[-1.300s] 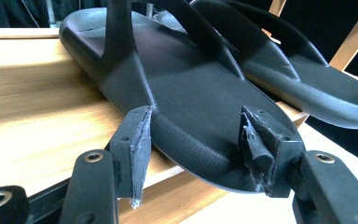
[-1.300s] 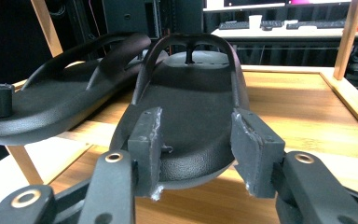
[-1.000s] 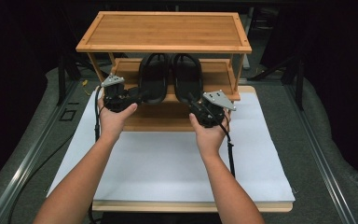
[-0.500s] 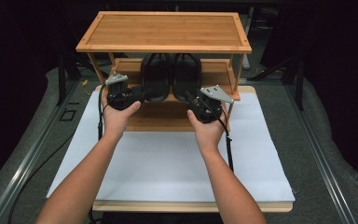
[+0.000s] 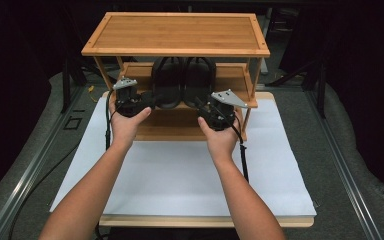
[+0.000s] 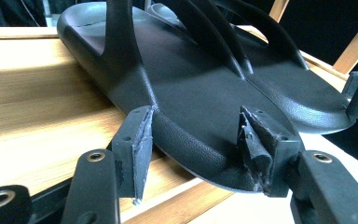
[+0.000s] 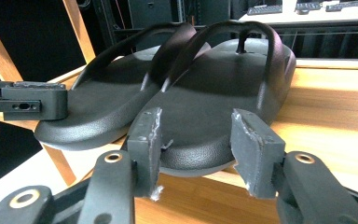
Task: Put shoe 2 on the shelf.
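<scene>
Two black flip-flops lie side by side on the middle shelf (image 5: 235,75) of a bamboo rack, their heels hanging over its front edge. My left gripper (image 5: 152,102) (image 6: 198,144) is shut on the heel of the left flip-flop (image 5: 167,82) (image 6: 191,84), a pad pressed to each side. The right flip-flop (image 5: 198,80) (image 7: 214,93) has its heel between the pads of my right gripper (image 5: 202,106) (image 7: 196,140), which is shut on it. Each gripper view also catches the other flip-flop (image 6: 298,93) (image 7: 98,102) and a jaw of the other gripper.
The rack's top shelf (image 5: 177,32) overhangs the flip-flops' toe ends, with slanted side posts (image 5: 252,75) at the ends. A lower shelf (image 5: 175,127) lies under the hands. The rack stands on a white sheet (image 5: 180,175) over a wooden board.
The right hand has edged slightly toward the rack. The left hand and both flip-flops look unmoved.
</scene>
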The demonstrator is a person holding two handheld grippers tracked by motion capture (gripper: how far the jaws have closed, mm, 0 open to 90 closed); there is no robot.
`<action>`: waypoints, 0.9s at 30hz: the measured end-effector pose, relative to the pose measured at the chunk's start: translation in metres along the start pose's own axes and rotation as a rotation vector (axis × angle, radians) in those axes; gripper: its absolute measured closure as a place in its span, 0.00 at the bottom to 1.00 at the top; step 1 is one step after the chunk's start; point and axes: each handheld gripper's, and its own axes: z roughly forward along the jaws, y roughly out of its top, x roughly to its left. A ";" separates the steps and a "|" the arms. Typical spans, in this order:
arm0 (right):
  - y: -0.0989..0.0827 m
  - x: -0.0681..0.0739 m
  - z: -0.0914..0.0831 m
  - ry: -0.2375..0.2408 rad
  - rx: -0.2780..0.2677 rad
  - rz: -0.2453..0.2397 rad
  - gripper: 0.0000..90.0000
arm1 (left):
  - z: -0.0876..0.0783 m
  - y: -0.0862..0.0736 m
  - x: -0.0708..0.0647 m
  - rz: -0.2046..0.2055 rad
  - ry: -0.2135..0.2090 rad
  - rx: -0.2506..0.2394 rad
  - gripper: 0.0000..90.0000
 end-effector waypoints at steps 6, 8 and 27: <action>0.002 0.000 0.000 -0.002 0.016 -0.022 0.57 | -0.004 0.001 -0.001 0.002 0.012 -0.010 0.46; 0.002 0.000 -0.001 0.007 0.019 -0.027 0.57 | -0.005 0.001 -0.001 0.006 0.015 -0.014 0.46; 0.007 -0.010 -0.023 -0.003 0.019 -0.077 0.55 | -0.032 -0.003 0.002 0.042 0.024 -0.074 0.50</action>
